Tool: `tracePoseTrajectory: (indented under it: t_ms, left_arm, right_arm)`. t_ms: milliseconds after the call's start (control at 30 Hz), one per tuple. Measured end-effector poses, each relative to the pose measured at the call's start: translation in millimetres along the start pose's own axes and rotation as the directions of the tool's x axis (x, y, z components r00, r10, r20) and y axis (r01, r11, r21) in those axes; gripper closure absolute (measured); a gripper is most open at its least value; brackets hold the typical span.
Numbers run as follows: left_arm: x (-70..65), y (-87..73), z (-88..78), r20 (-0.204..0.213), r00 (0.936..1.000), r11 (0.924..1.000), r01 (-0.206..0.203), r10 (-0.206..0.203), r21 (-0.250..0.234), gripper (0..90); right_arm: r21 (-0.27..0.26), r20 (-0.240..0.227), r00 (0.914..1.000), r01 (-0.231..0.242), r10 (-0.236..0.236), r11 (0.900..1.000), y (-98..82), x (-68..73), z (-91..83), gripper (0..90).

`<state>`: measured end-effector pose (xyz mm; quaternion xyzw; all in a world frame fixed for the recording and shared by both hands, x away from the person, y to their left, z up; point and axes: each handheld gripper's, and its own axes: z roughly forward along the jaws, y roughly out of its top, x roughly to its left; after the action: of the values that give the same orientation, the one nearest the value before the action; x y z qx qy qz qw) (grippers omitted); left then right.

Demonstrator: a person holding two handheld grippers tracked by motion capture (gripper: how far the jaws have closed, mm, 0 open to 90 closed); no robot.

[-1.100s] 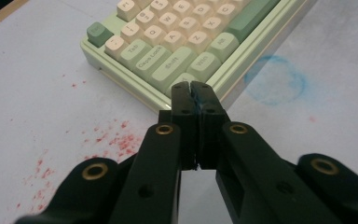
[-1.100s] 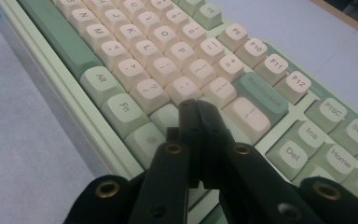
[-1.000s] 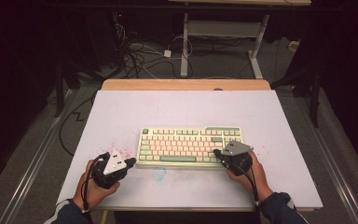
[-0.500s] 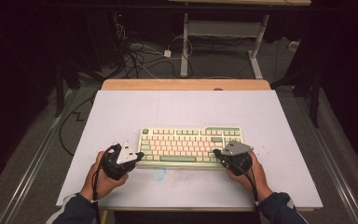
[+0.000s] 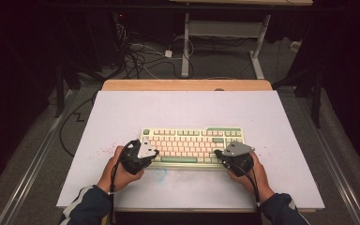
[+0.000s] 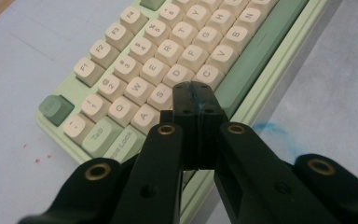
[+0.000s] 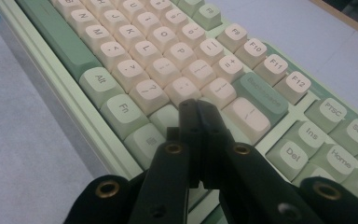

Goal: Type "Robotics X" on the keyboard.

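Note:
A pale green keyboard (image 5: 192, 140) with cream and green keys lies on the white table top (image 5: 187, 110), near its front. My left gripper (image 5: 153, 153) is shut, jaws pressed together with nothing between them, its tip over the keyboard's left end. In the left gripper view the left gripper (image 6: 196, 91) hangs over the keyboard (image 6: 177, 51) near the letter keys of the lower rows. My right gripper (image 5: 221, 156) is shut too, at the keyboard's right front corner. In the right gripper view the right gripper (image 7: 196, 106) hovers above the keyboard (image 7: 168, 60) near the bottom right keys.
A wooden strip (image 5: 187, 85) borders the table's far edge. Beyond it, cables (image 5: 140, 54) lie on the floor beside a white desk frame (image 5: 225, 28). A faint blue smudge (image 5: 159, 175) marks the table in front of the keyboard.
My left gripper has moved right along the table, from beside the keyboard's left end onto its left keys. The right gripper has stayed where it was.

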<state>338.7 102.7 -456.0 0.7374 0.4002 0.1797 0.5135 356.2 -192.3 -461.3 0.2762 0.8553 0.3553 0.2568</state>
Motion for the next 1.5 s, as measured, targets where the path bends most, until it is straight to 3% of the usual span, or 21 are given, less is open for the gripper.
tracePoseTrajectory:
  t_ms: [667,1300,1500]
  left_arm:
    - [-3.4,-1.5,28.5,-0.007,0.9998,0.9994,-0.02,0.02,0.03,87.0]
    - [-1.6,-1.2,27.7,-0.006,0.9997,0.9994,-0.025,0.025,0.021,86.6]
    - [-3.2,-4.9,30.1,0.0,0.9995,0.9987,-0.03,0.03,0.042,86.7]
  right_arm:
    - [0.0,0.002,1.0,0.005,-0.005,1.0,0.2,0.3,0.1,90.0]
    - [0.002,-0.002,1.0,0.003,-0.003,1.0,-0.1,0.0,-0.4,90.0]
    - [0.002,-0.001,1.0,0.006,-0.006,1.0,0.0,-0.1,-0.3,90.0]
